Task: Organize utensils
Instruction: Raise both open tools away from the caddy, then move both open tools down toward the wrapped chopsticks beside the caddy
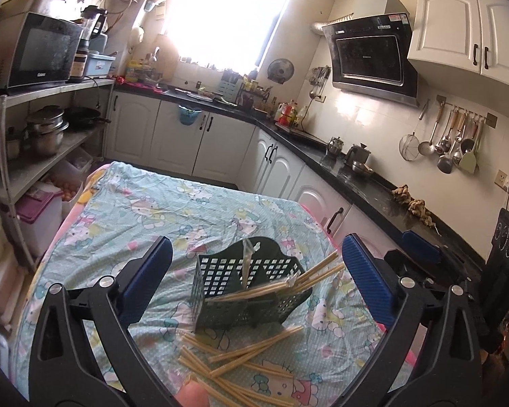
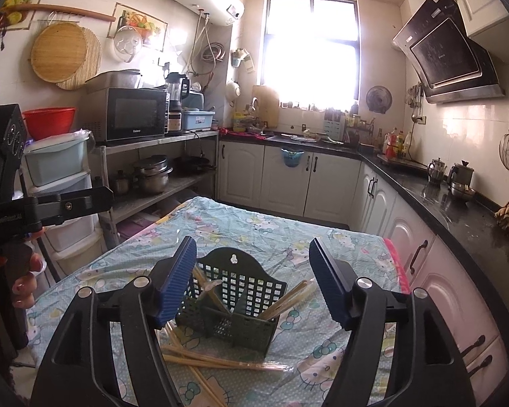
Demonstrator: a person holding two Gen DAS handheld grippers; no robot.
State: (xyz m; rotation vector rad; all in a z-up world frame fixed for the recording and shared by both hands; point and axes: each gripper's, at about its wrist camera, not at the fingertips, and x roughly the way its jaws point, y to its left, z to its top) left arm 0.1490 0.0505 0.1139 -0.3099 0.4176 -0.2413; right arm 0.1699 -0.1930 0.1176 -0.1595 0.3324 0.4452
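Cartoon-print cloth (image 1: 173, 203) bears a green basket (image 1: 244, 291) holding chopsticks (image 1: 288, 288); both tongs (image 1: 256, 285) (image 2: 252, 281) gape empty.

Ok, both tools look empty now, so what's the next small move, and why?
Probably bring the left tool down onto the loose chopsticks lying on the cloth in front of the green holder. Both it and the right tool are open with nothing between their pads, some chopsticks already lean in the holder, and many remain outside.

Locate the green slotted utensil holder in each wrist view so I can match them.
Left wrist: green utensil holder sits low centre, between the blue pads.
Right wrist: same holder sits low centre, hanging hole facing the camera.
Shared landmark: the microwave at upper left.
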